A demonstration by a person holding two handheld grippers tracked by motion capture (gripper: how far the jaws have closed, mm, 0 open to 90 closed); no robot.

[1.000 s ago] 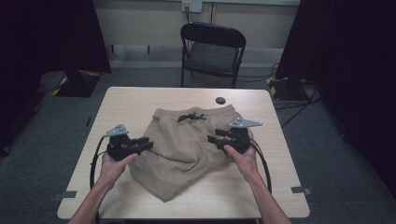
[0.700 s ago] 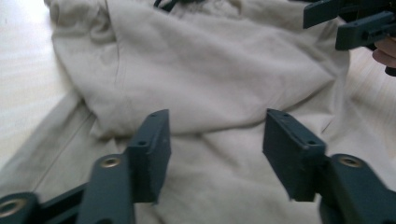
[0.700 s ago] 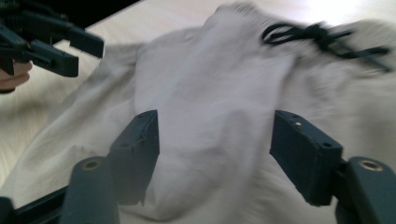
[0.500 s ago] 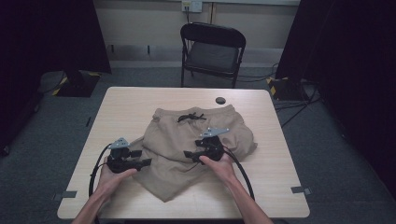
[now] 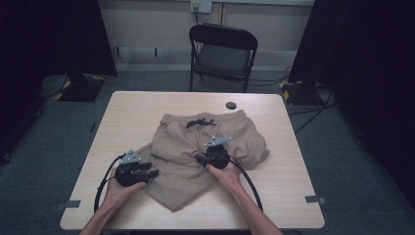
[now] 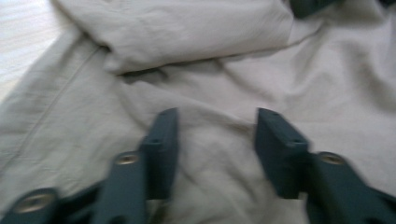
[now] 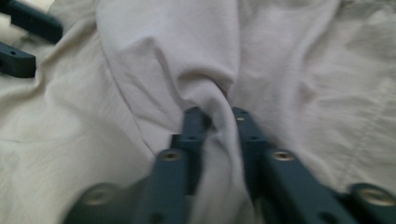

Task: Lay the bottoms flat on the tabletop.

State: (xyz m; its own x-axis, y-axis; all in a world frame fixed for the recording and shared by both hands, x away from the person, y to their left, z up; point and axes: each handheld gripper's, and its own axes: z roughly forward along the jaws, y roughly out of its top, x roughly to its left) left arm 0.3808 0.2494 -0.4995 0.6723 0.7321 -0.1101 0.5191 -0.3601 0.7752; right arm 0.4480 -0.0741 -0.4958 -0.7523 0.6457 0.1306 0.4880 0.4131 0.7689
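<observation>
Beige shorts (image 5: 210, 132) with a black drawstring (image 5: 198, 122) lie rumpled on the wooden table (image 5: 147, 105). My right gripper (image 5: 200, 157) rests on the middle of the cloth. In the right gripper view its jaws have just closed, and my right gripper (image 7: 219, 114) is shut on a raised fold of the shorts (image 7: 303, 70). My left gripper (image 5: 147, 172) sits at the left leg hem. Its jaws have just been closing, but my left gripper (image 6: 217, 119) still stands apart, with the shorts (image 6: 187, 28) lying flat between the pads.
A small black round object (image 5: 231, 105) lies on the table behind the waistband. A black folding chair (image 5: 222, 51) stands beyond the far edge. Bare tabletop runs along the left, right and front sides. Cables trail from both grippers toward the person.
My right gripper has moved in from the shorts' right edge to their middle and closed on a fold. My left gripper has sunk onto the left leg, and its jaws opened, then narrowed.
</observation>
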